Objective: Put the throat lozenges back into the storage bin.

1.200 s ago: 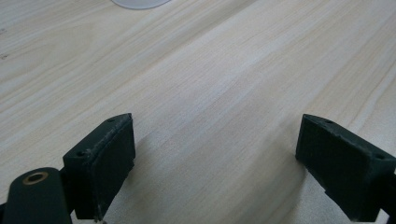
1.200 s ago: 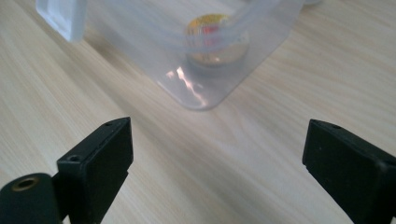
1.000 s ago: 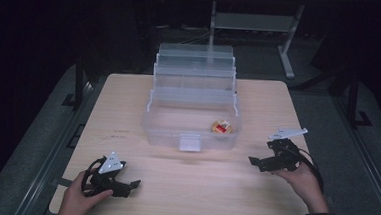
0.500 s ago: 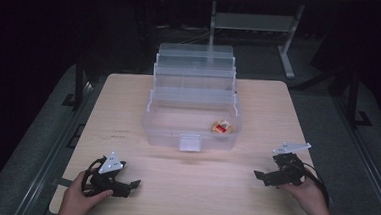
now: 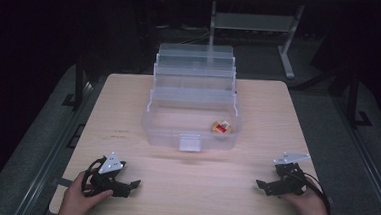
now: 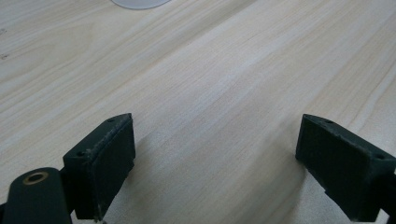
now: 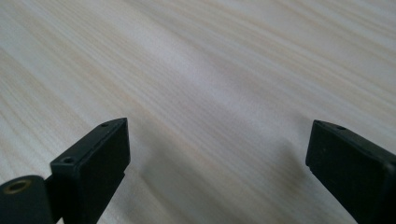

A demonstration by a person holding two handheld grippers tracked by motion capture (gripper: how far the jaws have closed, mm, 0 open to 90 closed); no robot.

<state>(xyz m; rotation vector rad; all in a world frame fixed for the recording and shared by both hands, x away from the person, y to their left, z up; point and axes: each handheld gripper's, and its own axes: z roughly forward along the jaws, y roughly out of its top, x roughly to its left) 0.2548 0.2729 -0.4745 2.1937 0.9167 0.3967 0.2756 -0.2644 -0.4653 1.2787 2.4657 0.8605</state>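
A clear plastic tiered box [image 5: 153,130] stands open at the middle of the wooden table [image 5: 199,183], its trays stepped up toward the back. A small round yellow and red object [image 5: 221,127] lies in its bottom right corner. My left gripper [image 5: 132,185] rests at the front left, open, over bare wood between its jaws [image 6: 215,158]. Near the front right, my right gripper [image 5: 261,185] sits low, pointing left. Its jaws have just been opening and stand open with nothing between them [image 7: 219,158].
A white latch tab [image 5: 189,143] sticks out from the box's front wall. Behind the table stands a grey metal frame [image 5: 254,21] on a dark floor. Bare wood lies between the two grippers, in front of the box.
My right gripper has come down and toward the front edge, away from the box's right side. The left gripper has stayed where it was.
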